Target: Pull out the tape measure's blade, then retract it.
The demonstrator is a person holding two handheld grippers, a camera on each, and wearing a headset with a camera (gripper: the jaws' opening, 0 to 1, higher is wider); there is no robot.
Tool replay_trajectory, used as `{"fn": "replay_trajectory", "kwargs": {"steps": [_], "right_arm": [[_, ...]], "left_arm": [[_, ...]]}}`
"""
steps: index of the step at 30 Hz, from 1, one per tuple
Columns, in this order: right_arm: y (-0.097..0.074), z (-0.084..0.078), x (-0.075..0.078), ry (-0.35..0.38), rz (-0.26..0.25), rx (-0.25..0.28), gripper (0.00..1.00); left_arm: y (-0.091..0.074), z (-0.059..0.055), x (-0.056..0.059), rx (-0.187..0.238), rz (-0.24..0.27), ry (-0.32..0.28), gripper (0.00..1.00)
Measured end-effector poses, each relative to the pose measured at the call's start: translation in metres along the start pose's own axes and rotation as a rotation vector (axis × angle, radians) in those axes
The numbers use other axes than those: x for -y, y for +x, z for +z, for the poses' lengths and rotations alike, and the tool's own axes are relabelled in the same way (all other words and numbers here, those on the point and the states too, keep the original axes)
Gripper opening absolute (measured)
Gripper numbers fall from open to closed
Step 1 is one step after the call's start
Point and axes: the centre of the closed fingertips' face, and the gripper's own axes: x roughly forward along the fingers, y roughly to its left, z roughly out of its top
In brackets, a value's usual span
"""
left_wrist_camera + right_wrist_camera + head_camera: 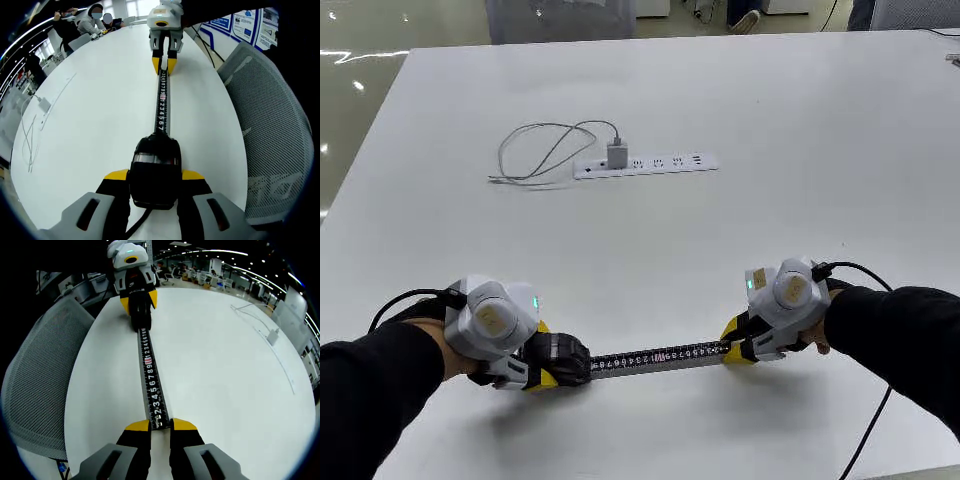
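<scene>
One tape measure (565,358) lies on the white desk (770,150), on the person's side of the one power strip (650,163) and well apart from it. Its black case is pinched between the yellow-tipped jaws of the left tongs (548,355), as the left gripper view shows close up (154,175). One blade (660,357) is drawn out of the case and runs low over the desk, roughly parallel to the power strip, to the right tongs (732,345). These are closed on the blade's tip, which the right gripper view shows held between the two jaws (160,425). In that view the printed numbers climb along the blade (150,375) toward the left tongs (137,300) at its far end; in the left gripper view the blade (162,105) leads to the right tongs (165,60). There are two tongs in all, each held by a black-sleeved arm. The power strip carries one white charger (617,156), and one thin cable (540,150) loops from it across the desk on the side away from the right tongs. The desk top is plain, matte and white. One grey mesh chair (270,125) stands by the desk edge farthest from the power strip. Beyond the desk there is glossy floor (360,70), posters (235,22) hang on a wall, and a person (92,20) sits at the far end of the desk.
</scene>
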Motion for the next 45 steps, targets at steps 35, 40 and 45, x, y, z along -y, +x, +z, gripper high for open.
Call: {"fn": "replay_trajectory", "kwargs": {"steps": [35,40,45], "right_arm": [[-0.007,-0.01,0.003,0.02,-0.003,-0.009,0.09],[-0.007,-0.011,0.003,0.017,-0.005,-0.008,0.09],[-0.008,-0.012,0.003,0.018,-0.006,-0.01,0.09]], "left_arm": [[0.0,0.001,-0.001,-0.005,-0.006,0.003,0.31],[0.0,0.001,-0.001,-0.003,-0.007,0.002,0.31],[0.0,0.001,-0.001,-0.003,-0.008,0.002,0.31]]}}
